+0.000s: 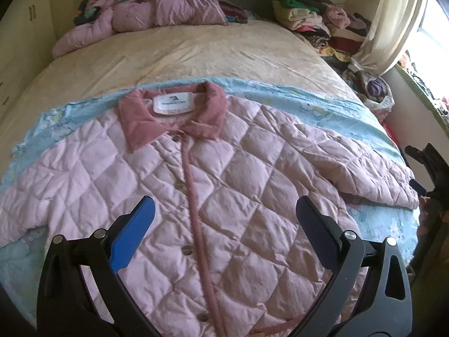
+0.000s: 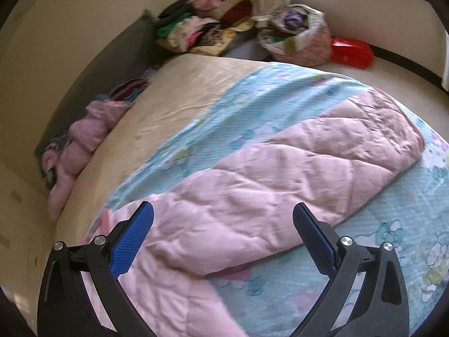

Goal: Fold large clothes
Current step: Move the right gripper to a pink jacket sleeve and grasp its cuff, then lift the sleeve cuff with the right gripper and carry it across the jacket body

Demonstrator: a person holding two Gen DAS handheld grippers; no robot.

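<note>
A pink quilted jacket (image 1: pixel 238 185) with a darker pink collar (image 1: pixel 174 112) lies front up and buttoned on a light blue sheet (image 1: pixel 322 106) on the bed. My left gripper (image 1: pixel 224 213) is open and empty, hovering over the jacket's chest. The jacket's right sleeve (image 2: pixel 294 168) lies spread out over the blue sheet (image 2: pixel 393 224) in the right wrist view. My right gripper (image 2: pixel 223 219) is open and empty just above that sleeve near the shoulder. The right gripper also shows at the far right edge of the left wrist view (image 1: pixel 429 165).
A second pink jacket (image 1: pixel 146 14) lies crumpled at the head of the beige bed (image 1: pixel 196 53). Piles of clothes (image 1: pixel 322 19) sit at the far right by a curtain (image 1: pixel 393 22). A basket of fabric (image 2: pixel 297 33) and a red box (image 2: pixel 350 52) stand on the floor.
</note>
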